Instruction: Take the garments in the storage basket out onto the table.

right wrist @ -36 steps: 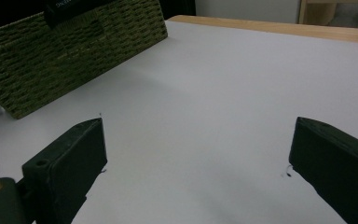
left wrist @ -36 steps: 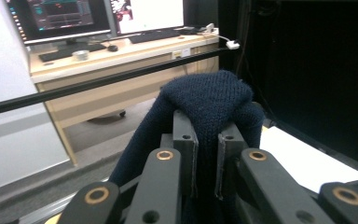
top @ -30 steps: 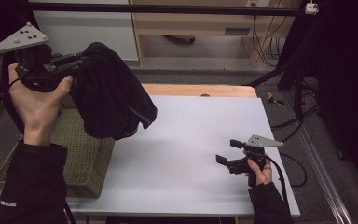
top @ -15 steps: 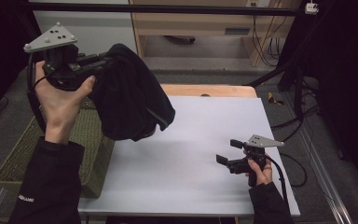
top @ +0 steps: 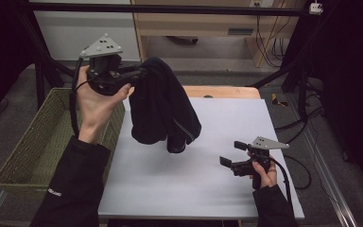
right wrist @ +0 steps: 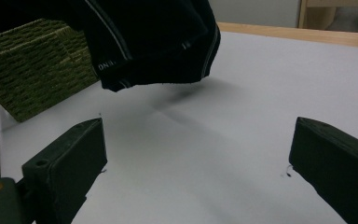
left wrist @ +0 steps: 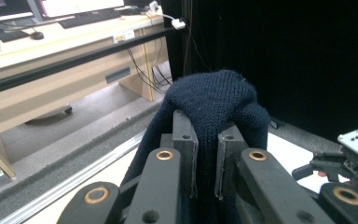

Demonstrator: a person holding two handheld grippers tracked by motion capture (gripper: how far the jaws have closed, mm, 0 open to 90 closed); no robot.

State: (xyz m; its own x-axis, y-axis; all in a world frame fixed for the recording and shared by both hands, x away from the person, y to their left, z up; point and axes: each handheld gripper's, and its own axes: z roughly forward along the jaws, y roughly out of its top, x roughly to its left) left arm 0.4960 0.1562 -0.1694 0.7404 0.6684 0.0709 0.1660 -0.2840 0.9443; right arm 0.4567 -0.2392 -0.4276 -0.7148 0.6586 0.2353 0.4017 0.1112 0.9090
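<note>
above table's left edge (top: 123, 142), left gripper (top: 139, 74) clamps dark sweater (top: 163, 109); right gripper (top: 230, 153) agape.

A white tabletop (top: 203, 189) is sitting with a wooden strip (top: 222, 91) showing along its far edge, and a green wicker basket (top: 33, 146) is standing against its left edge, on what cannot be told

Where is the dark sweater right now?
The dark sweater hangs in the air from the left claw, left of the middle in the high view, over the white table beside the green basket.
</note>
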